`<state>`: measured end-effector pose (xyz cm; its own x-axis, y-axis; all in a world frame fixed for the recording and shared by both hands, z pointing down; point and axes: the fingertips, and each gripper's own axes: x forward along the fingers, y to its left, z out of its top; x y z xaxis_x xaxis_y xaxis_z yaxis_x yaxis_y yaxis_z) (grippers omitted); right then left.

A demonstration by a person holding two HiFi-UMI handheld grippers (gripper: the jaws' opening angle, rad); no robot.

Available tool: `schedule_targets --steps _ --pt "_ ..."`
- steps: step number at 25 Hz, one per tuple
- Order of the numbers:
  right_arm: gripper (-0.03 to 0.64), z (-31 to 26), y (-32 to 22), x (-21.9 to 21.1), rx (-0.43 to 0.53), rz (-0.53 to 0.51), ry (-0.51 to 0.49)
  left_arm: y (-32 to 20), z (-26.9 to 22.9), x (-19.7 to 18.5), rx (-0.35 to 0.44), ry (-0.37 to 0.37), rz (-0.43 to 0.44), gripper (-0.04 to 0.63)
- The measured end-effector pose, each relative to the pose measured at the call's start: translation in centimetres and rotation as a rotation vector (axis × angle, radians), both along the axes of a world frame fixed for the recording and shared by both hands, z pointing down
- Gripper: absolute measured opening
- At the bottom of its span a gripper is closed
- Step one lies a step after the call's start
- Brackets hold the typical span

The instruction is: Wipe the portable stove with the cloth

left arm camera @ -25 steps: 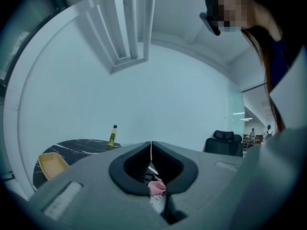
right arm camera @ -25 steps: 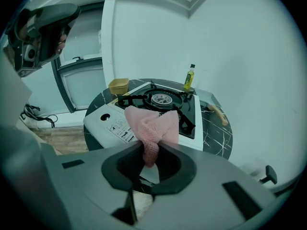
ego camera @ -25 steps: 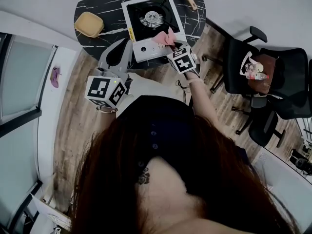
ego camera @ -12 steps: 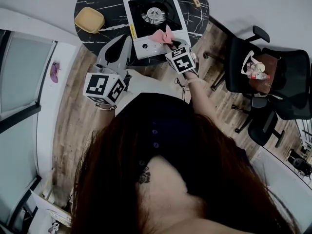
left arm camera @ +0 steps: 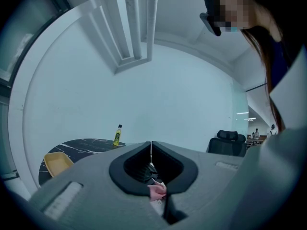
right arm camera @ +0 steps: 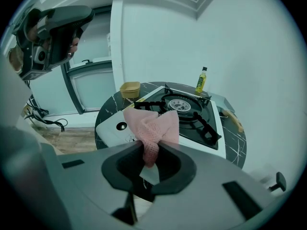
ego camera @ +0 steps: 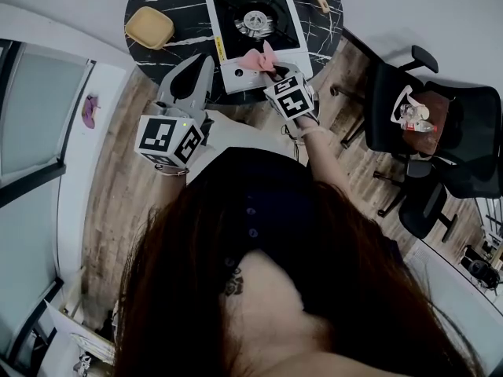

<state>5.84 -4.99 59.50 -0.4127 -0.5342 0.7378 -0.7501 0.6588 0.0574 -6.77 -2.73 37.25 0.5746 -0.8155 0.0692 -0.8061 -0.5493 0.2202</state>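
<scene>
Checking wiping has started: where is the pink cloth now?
In the head view the pink knitted cloth is pinched in the right tool, over the near right corner of the white portable stove.
</scene>
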Motion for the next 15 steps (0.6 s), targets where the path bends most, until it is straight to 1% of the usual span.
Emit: schedule_targets --steps 15 --pt "0.052 0.0 0.8 -3.3 -0.016 -0.070 -0.008 -0.4 -0.1 -1.1 0.005 0.009 -0.014 0.017"
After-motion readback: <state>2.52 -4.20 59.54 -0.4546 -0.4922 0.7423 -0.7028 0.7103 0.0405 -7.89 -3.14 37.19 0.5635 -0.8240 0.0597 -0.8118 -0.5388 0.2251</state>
